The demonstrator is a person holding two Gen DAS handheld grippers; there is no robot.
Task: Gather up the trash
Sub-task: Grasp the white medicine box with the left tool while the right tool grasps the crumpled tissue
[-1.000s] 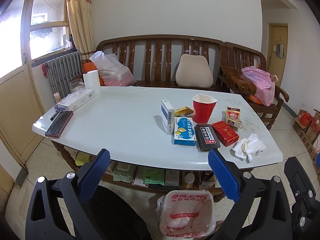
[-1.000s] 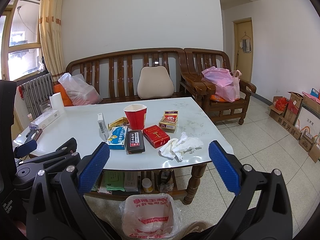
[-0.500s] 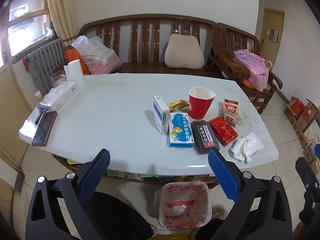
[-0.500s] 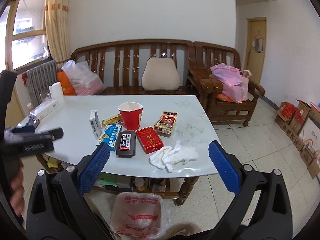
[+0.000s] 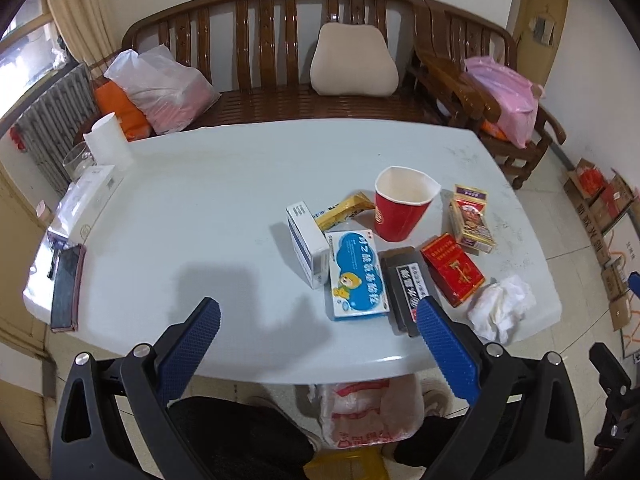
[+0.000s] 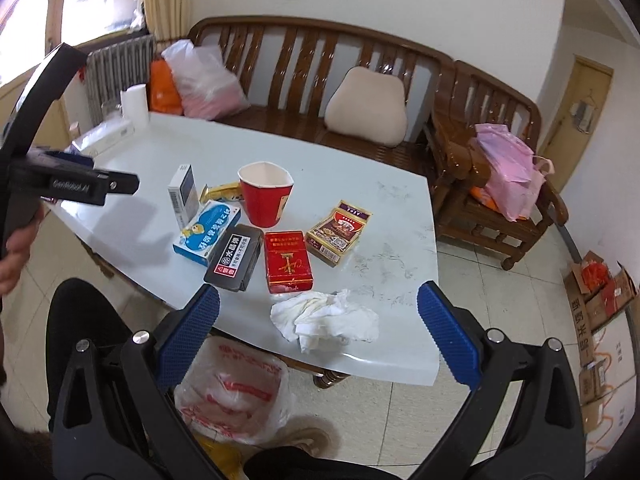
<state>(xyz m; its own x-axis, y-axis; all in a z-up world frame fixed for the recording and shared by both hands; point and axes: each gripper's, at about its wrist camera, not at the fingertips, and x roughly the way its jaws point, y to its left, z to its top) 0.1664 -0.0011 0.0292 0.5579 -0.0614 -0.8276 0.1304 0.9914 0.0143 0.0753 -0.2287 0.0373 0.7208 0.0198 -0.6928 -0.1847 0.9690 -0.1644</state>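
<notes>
On the white table (image 5: 208, 200) lie a crumpled white tissue (image 6: 326, 317), a red paper cup (image 6: 265, 193), a red cigarette pack (image 6: 287, 261), a black box (image 6: 233, 257), a blue-and-white box (image 6: 207, 232), a gold-brown pack (image 6: 339, 231), an upright white box (image 6: 183, 195) and a yellow wrapper (image 6: 220, 191). A bin lined with a white plastic bag (image 6: 236, 390) stands on the floor under the table's near edge. My right gripper (image 6: 318, 322) hangs open above the tissue. My left gripper (image 5: 318, 326) is open over the near table edge, empty.
A wooden bench (image 5: 272, 52) with a beige cushion (image 5: 354, 66) and plastic bags runs behind the table. An armchair (image 6: 492, 184) holds a pink bag. A phone (image 5: 66, 288), tissue box and paper roll (image 5: 108, 140) sit at the table's left end. Cardboard boxes (image 6: 600, 292) line the right wall.
Both grippers have risen and tilted down toward the tabletop. The right one has moved in over the tissue, and the left one has advanced over the table's near edge.
</notes>
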